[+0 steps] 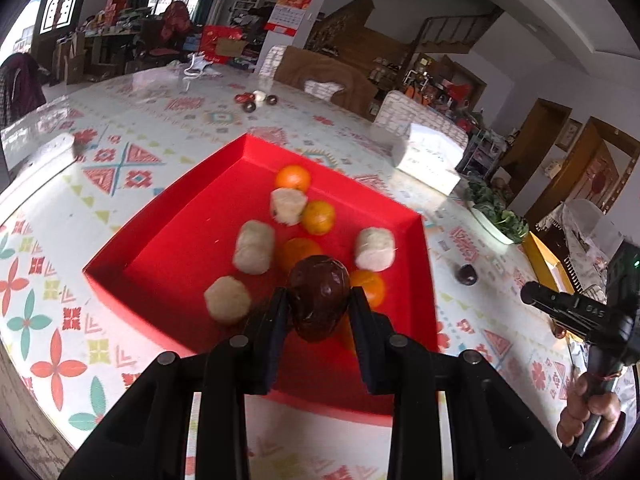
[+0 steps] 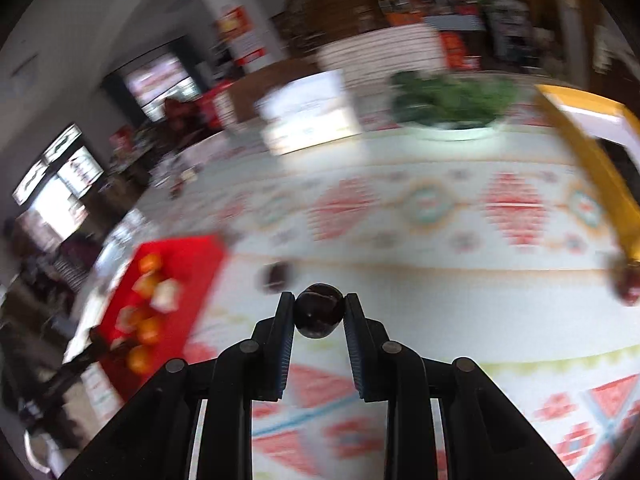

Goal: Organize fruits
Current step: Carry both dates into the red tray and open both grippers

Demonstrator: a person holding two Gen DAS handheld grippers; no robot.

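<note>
Patterned tablecloth spreads under a red tray [image 1: 168, 240] of oranges [image 1: 293, 178] and pale rolls [image 1: 254, 246], where the left gripper [image 1: 319, 308] clamps a date [image 1: 319, 300] overhead and the right gripper [image 2: 319, 312] pinches a plum [image 2: 319, 315] over the table; either could slip, roll onto crowded fruit.

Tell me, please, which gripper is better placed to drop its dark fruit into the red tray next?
Probably the left. The left gripper already holds its dark fruit over the red tray, beside the oranges. The right gripper grips another dark fruit above the tablecloth, off to the tray's side.
</note>
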